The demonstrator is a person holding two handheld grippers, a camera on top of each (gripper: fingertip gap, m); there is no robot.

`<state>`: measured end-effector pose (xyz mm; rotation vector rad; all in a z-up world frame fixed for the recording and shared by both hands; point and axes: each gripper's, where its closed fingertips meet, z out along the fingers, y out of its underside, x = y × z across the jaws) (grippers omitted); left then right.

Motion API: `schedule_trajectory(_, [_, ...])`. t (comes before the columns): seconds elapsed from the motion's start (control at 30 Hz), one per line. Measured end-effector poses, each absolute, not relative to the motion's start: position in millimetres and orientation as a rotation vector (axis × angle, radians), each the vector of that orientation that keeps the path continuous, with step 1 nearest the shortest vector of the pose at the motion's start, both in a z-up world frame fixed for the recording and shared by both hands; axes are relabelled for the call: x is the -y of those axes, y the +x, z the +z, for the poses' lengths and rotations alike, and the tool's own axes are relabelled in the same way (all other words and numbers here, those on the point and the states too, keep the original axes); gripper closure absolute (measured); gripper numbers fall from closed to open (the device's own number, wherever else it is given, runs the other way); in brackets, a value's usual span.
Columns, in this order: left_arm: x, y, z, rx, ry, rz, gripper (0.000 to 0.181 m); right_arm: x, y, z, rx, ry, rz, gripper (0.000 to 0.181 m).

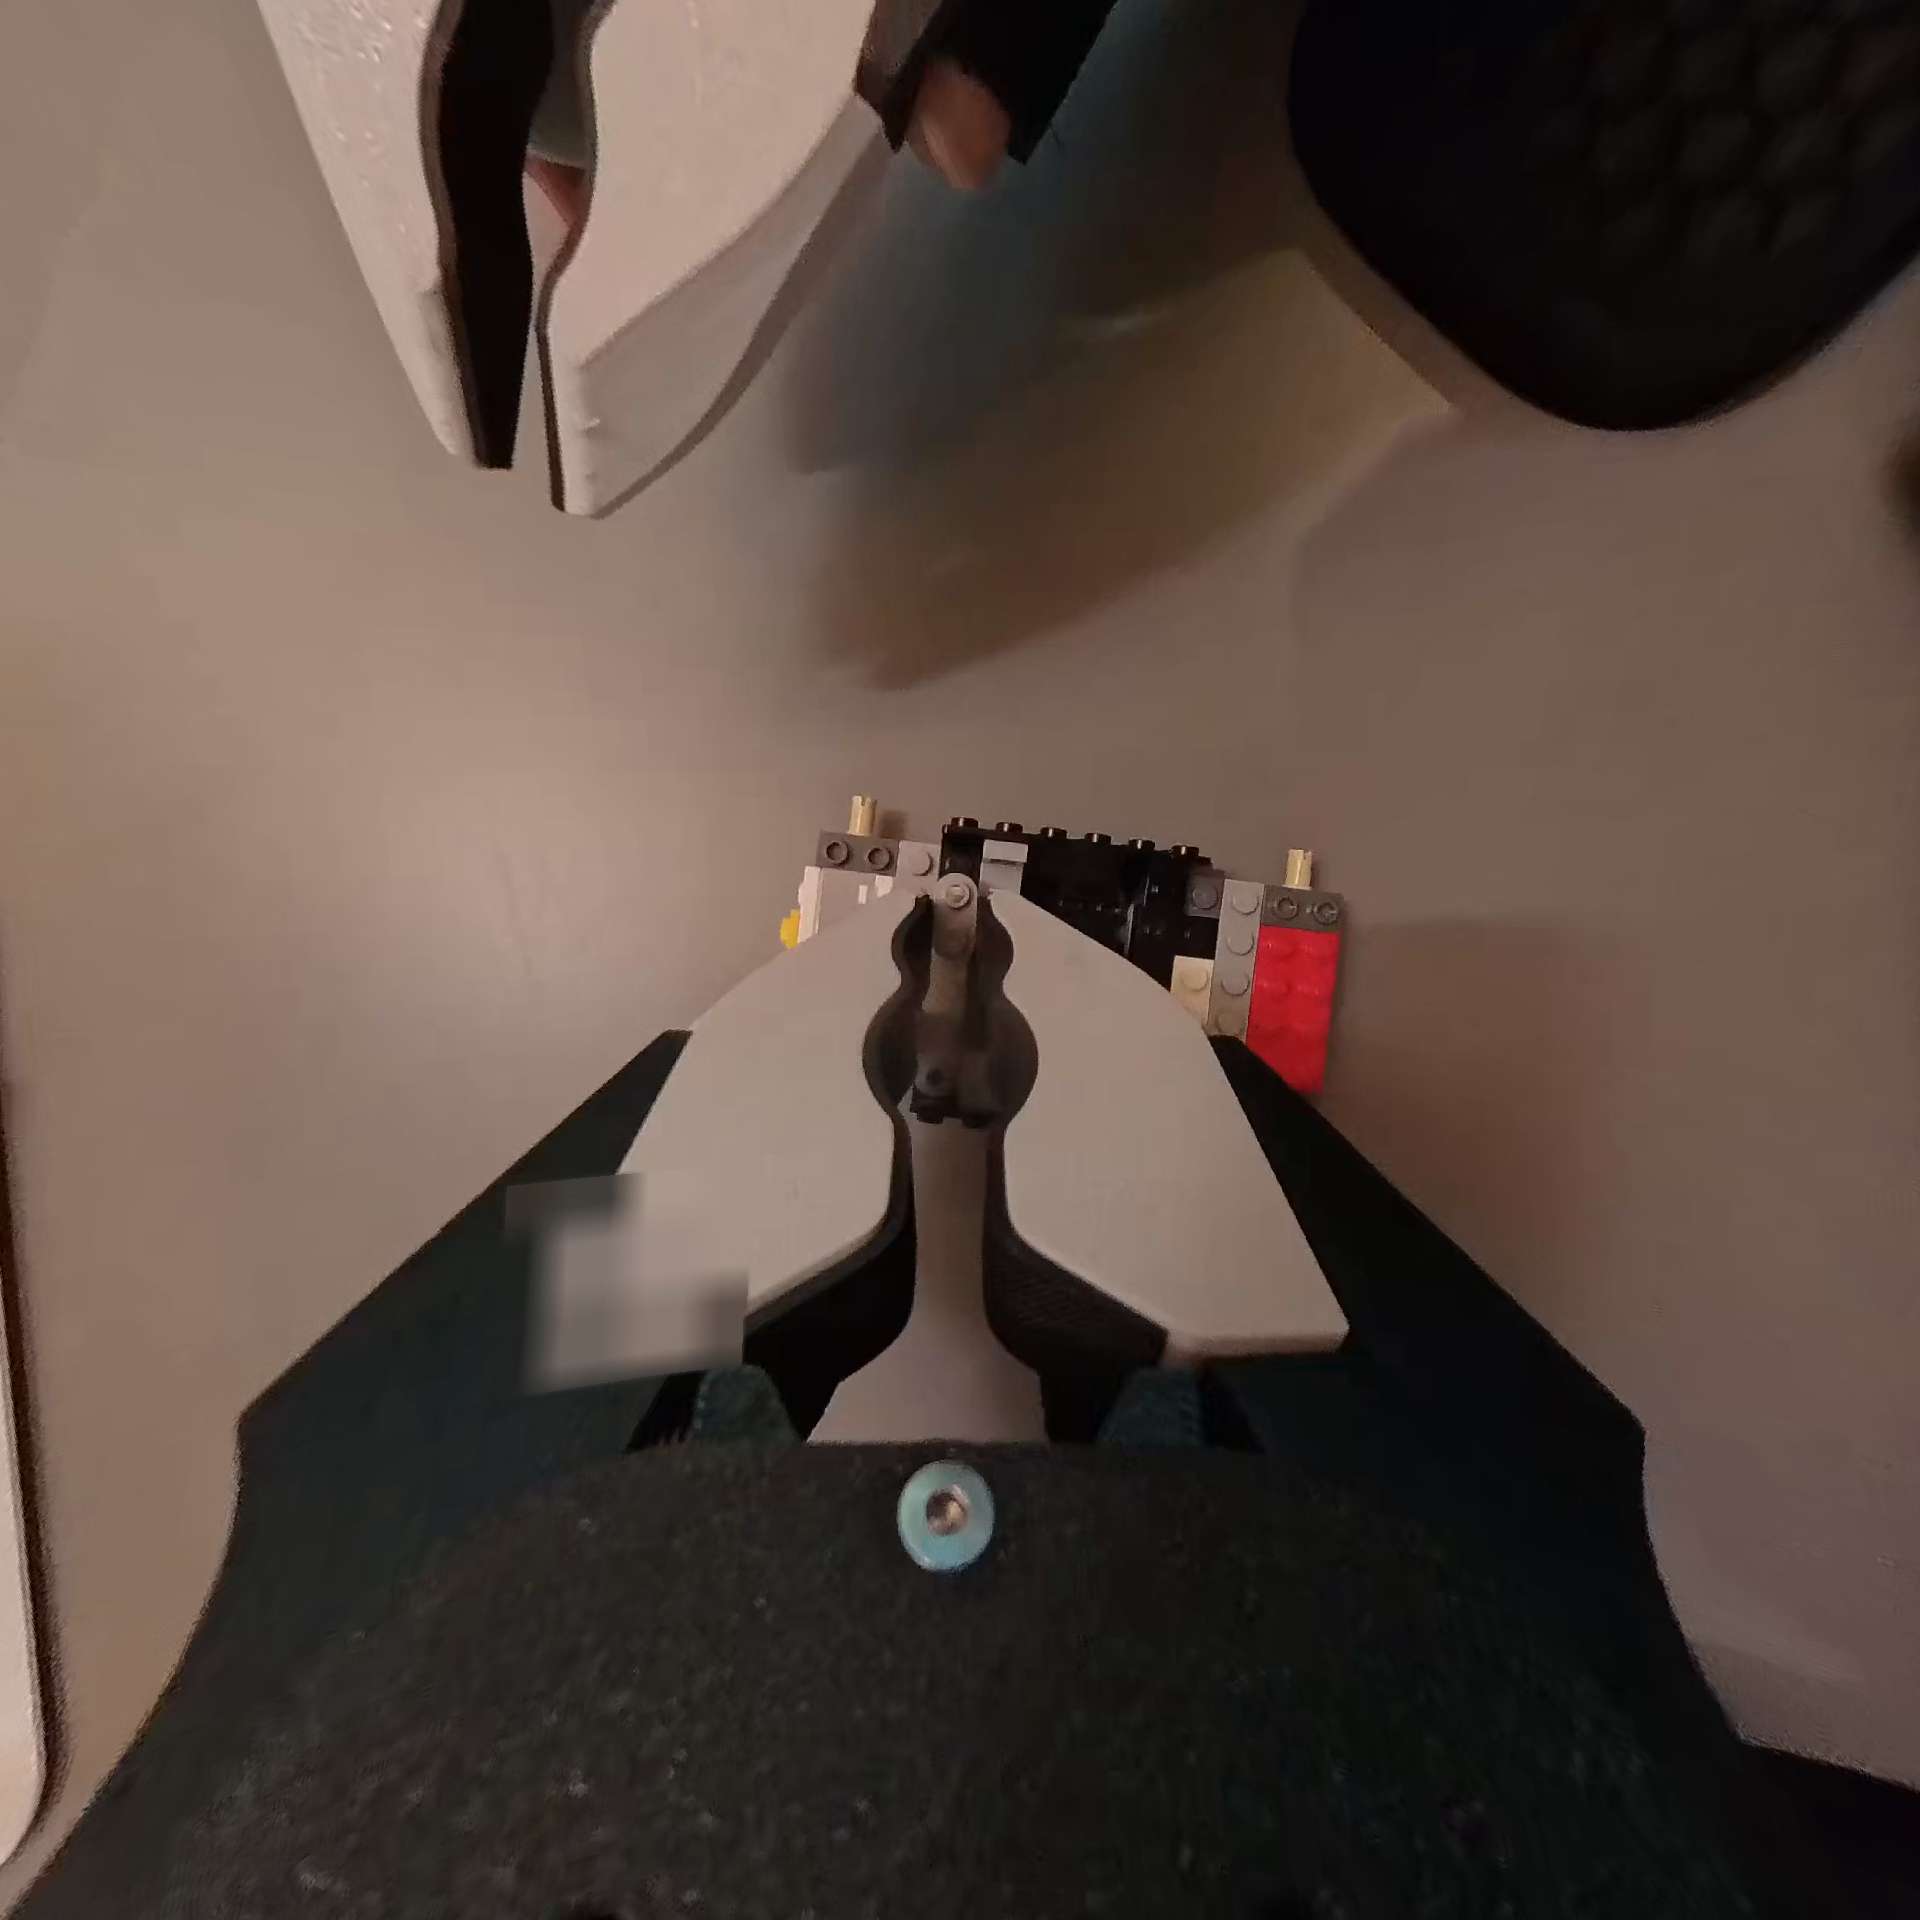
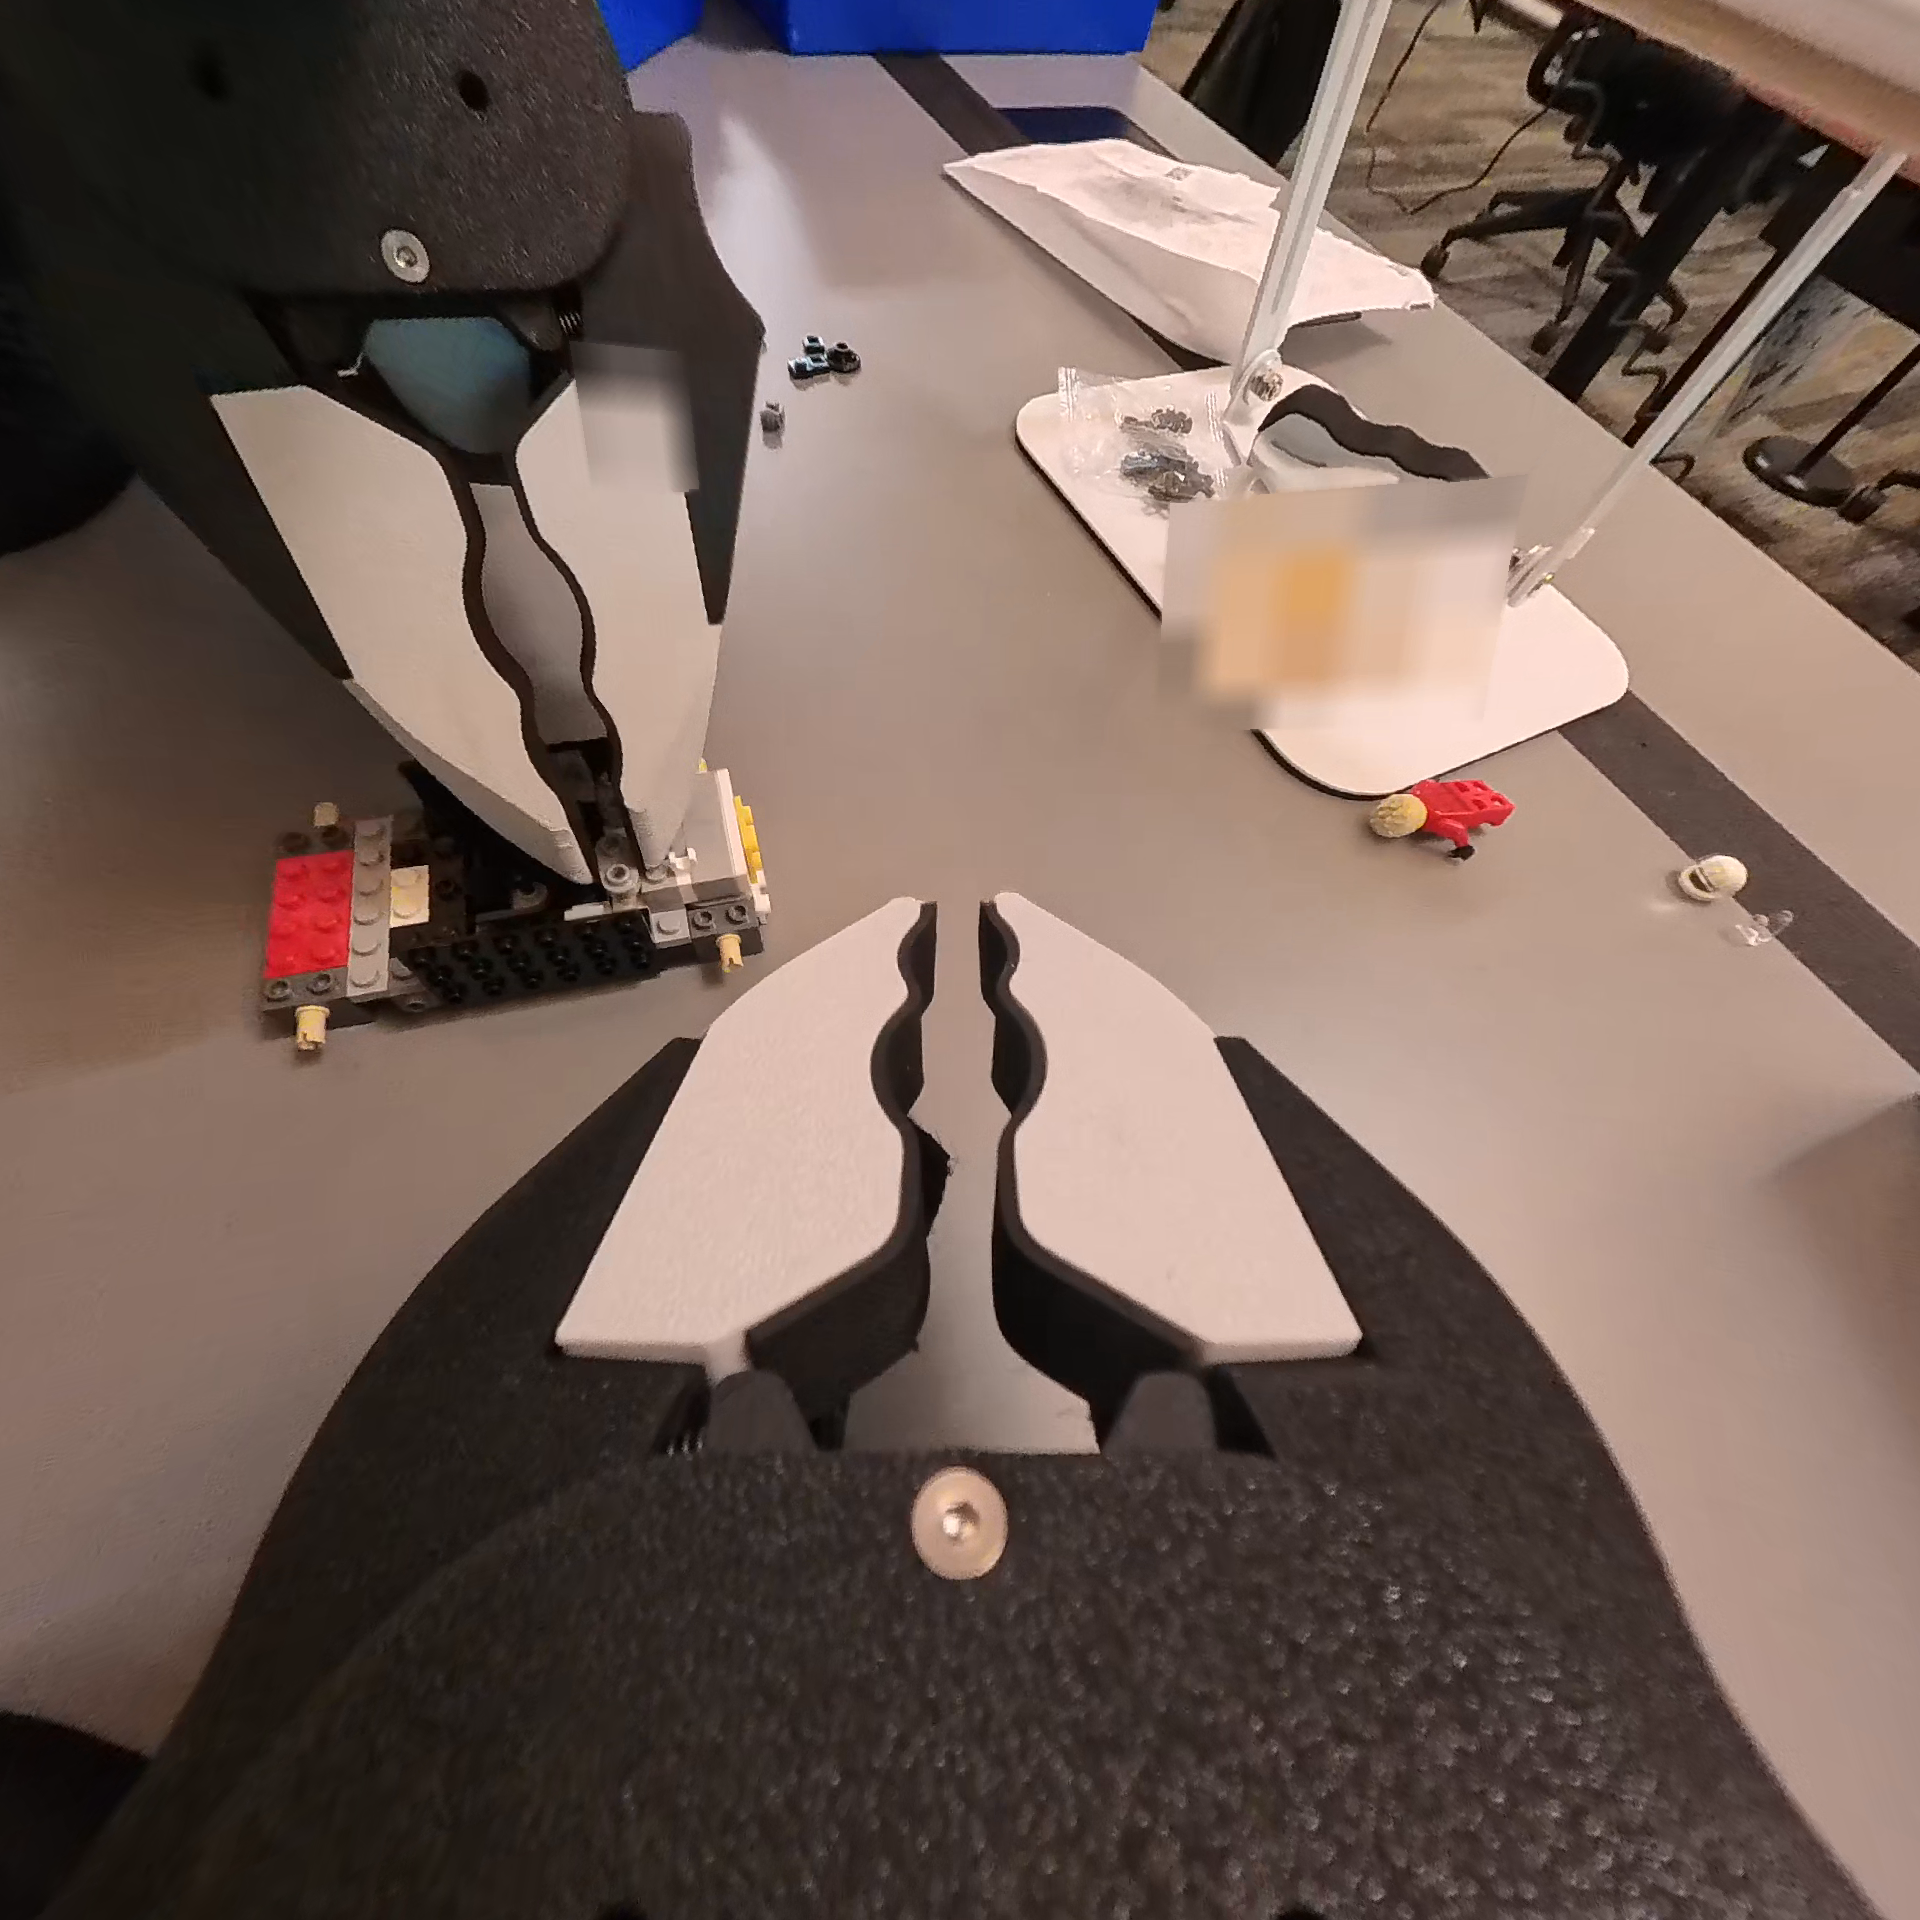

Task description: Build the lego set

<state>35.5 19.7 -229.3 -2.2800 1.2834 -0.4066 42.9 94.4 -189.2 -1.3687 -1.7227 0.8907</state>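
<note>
A partly built lego vehicle base (image 2: 520,956) of black, grey, red and white pieces lies flat on the grey table; in the left wrist view (image 1: 1101,894) it sits just beyond the fingertips. My left gripper (image 1: 954,904) is shut on a thin grey lego piece (image 1: 951,956), with its tip down on the white and grey end of the build. From the right wrist view the left gripper (image 2: 608,868) stands steeply over the build. My right gripper (image 2: 956,914) is empty, with only a narrow slit between its fingers, hovering just right of the build; it also shows in the left wrist view (image 1: 525,478).
A red minifigure (image 2: 1455,816), a white helmet (image 2: 1712,875) and a clear piece (image 2: 1761,925) lie to the right. A white stand base (image 2: 1455,727) holds a bag of parts (image 2: 1143,447). Paper (image 2: 1174,218) and small dark pieces (image 2: 826,358) lie farther back. The left gripper's tips are roughly 9 cm from the right gripper's.
</note>
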Motion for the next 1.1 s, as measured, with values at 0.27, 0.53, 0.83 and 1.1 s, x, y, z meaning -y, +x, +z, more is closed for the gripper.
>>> schedule_trajectory(0.27, [-22,41,-228,-1.292,-2.243,-0.395,0.174,-93,42,-194,1.739,-1.383,0.894,0.173])
schedule_trajectory(0.53, [-23,43,-229,-1.315,-2.223,-0.409,0.173,-91,43,-197,1.755,-1.392,0.893,0.173])
schedule_trajectory(0.83, [-24,41,-226,-1.315,-2.206,-0.399,0.169,-88,42,-200,1.774,-1.402,0.909,0.173])
schedule_trajectory(1.1, [-22,36,-222,-1.301,-2.215,-0.403,0.181,-90,42,-205,1.774,-1.434,0.901,0.174])
